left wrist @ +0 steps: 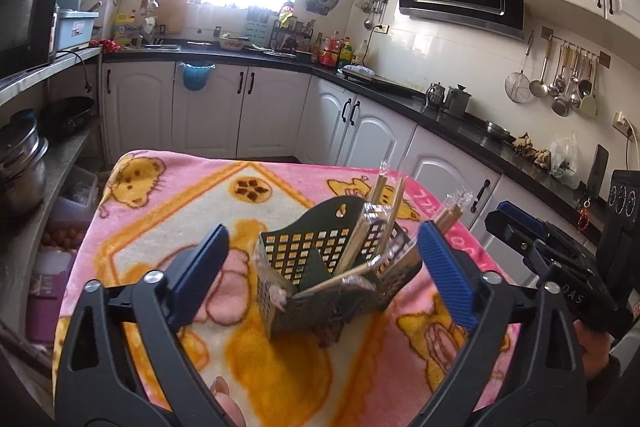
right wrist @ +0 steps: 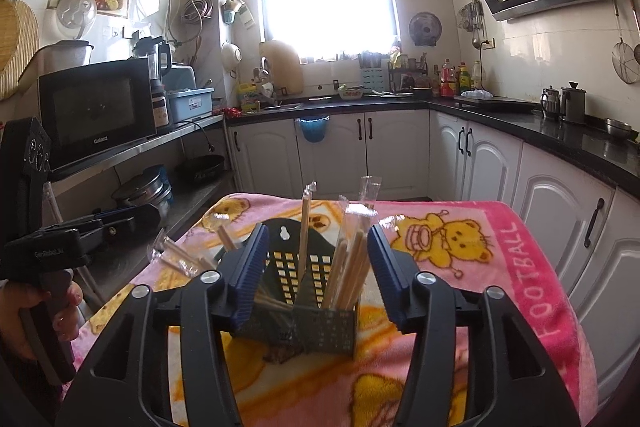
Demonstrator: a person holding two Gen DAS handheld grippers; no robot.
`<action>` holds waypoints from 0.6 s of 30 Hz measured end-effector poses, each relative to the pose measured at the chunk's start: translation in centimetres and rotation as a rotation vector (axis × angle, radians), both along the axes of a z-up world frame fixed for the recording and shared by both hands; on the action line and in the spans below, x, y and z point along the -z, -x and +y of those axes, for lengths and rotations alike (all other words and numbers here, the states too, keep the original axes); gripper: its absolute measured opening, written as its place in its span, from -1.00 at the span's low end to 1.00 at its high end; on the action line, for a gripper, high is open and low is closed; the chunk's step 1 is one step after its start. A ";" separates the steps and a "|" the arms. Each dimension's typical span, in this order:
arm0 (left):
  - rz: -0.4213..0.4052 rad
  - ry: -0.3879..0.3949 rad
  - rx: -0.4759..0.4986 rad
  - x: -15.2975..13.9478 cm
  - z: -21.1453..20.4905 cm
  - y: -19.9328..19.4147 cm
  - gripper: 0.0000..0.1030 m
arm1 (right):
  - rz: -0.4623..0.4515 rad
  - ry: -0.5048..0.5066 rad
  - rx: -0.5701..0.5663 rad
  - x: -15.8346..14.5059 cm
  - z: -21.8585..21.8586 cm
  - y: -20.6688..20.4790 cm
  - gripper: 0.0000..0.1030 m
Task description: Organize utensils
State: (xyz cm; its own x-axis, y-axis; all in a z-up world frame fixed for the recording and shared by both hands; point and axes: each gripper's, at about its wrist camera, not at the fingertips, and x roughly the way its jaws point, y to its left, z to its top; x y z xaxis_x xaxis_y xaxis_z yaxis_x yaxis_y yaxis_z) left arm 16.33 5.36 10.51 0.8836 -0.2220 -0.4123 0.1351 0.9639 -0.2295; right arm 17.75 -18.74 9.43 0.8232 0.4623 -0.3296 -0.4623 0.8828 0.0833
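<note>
My left claw (left wrist: 324, 263) and right claw (right wrist: 318, 267) both hang spread wide, holding nothing, either side of a dark slotted utensil basket (right wrist: 316, 315). It stands on the blanket-covered worktop (right wrist: 500, 287), with wrapped chopsticks (right wrist: 348, 259) leaning inside its compartments.

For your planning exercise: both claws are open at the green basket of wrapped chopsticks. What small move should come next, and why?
Probably close the left claw on the wrapped chopsticks lying tilted across the basket and stand them upright; the other chopsticks stand fairly upright.
</note>
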 end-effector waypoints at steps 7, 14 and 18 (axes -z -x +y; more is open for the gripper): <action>0.013 -0.006 0.008 1.2 -0.4 1.4 0.79 | 0.012 0.011 0.003 1.0 -0.5 1.7 0.30; 0.046 0.003 0.018 3.0 -0.9 2.3 0.79 | 0.026 0.047 0.016 2.8 -0.6 3.2 0.50; 0.059 0.012 0.023 4.3 -1.1 2.8 0.79 | 0.040 0.053 0.022 3.8 -0.7 3.8 0.56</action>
